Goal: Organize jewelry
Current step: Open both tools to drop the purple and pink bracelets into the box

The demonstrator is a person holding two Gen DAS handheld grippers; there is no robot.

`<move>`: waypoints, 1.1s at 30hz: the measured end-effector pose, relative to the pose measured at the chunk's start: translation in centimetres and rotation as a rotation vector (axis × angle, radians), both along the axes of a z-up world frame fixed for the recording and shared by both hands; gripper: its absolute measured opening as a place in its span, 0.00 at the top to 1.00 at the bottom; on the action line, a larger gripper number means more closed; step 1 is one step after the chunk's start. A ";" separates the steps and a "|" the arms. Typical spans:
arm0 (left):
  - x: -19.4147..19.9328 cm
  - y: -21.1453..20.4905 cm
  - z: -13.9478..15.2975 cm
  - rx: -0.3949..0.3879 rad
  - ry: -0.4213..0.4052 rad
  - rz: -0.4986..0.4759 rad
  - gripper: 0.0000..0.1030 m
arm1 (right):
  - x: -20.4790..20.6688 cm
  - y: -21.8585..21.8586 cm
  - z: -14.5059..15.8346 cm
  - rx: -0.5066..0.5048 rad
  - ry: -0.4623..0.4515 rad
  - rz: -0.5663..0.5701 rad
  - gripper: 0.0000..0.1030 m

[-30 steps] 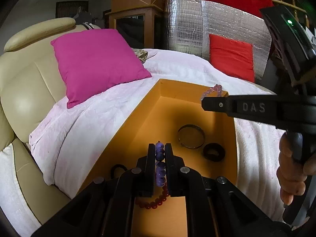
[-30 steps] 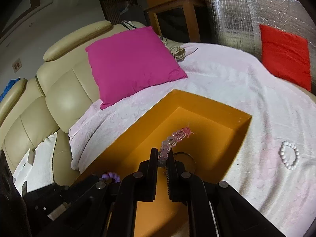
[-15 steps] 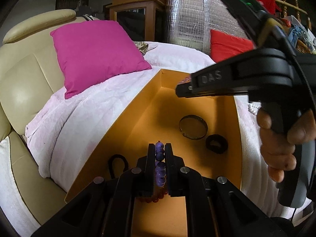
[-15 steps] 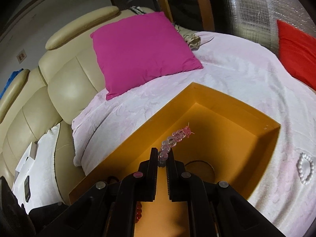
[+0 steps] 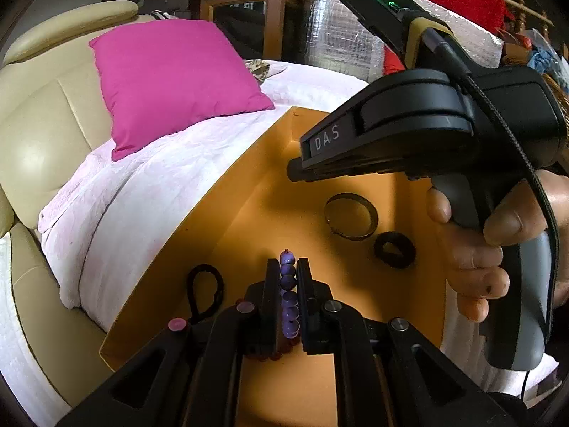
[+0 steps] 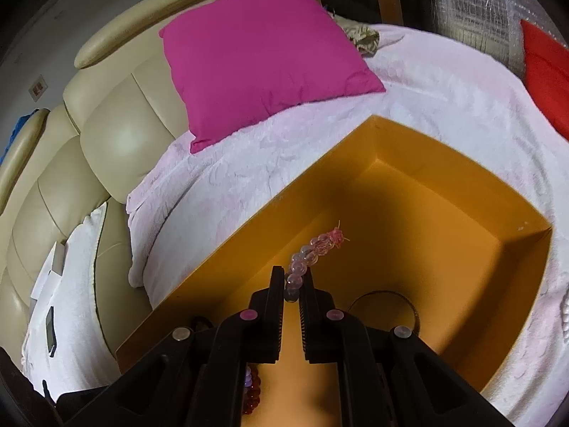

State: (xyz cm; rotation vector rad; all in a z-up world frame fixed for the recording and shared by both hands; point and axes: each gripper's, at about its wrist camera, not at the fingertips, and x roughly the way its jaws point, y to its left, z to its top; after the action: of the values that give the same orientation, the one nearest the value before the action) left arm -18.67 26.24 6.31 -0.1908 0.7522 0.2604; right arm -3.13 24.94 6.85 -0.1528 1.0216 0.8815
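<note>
**Both grippers hold beaded bracelets over the orange box**

The left gripper (image 5: 288, 277) has its fingers (image 5: 272, 295) clamped on a purple bead bracelet (image 5: 288, 297), whose beads run in a line up the narrow gap between them and poke out just past the tips. It hangs above the near part of an orange box (image 5: 227, 192) that sits on a pale pink blanket (image 5: 153, 185) spread over a bed. On the box floor lie a thin metal bangle (image 5: 350, 215), a thick black ring (image 5: 394, 249) just beside it, and a black loop of cord (image 5: 204, 293) near the left wall. A strand of dark red beads (image 5: 274, 356) shows under the fingers, mostly hidden.

The right gripper (image 6: 292, 284) is pinched shut on a clear pink bead bracelet (image 6: 313, 252) — only the nearest beads sit between the tips, and the rest stretches forward over the box interior, ending in a small pink knot. In the left wrist view this gripper's black body, lettered DAS, reaches in from the right over the box, with a hand (image 5: 476, 249) wrapped around its grey handle.

A magenta cushion (image 6: 263, 57) leans against a cream leather headboard (image 6: 106, 135) beyond the box — a red cushion (image 6: 544, 71) lies at the far right.
</note>
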 end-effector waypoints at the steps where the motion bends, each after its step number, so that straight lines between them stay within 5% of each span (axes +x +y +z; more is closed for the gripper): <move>1: 0.1 0.0 0.0 0.000 0.002 0.004 0.91 | 0.1 -0.1 0.0 0.004 0.001 -0.007 0.90; 6: 0.3 -0.1 0.0 0.011 0.012 0.020 0.85 | 0.2 -0.6 0.4 0.037 0.010 -0.030 0.90; 11: 0.1 -0.2 0.5 0.027 -0.001 0.052 0.46 | 0.0 -1.5 1.3 0.066 0.007 -0.045 0.90; 17: -0.3 -0.1 1.0 0.033 0.010 0.096 0.30 | -0.4 -3.7 2.4 0.099 0.008 -0.076 0.90; 24: -0.8 -1.1 1.9 0.064 0.027 0.118 0.29 | -0.7 -8.3 3.9 0.140 0.013 -0.132 0.89; 33: -1.3 -3.9 3.6 0.126 0.033 0.126 0.28 | -1.3 -19.8 4.9 0.180 0.011 -0.271 0.67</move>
State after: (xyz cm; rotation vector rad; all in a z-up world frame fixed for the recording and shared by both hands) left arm -20.00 22.32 9.93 -0.1149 0.7548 0.4305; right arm -4.47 5.16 11.75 0.1404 0.9420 0.7220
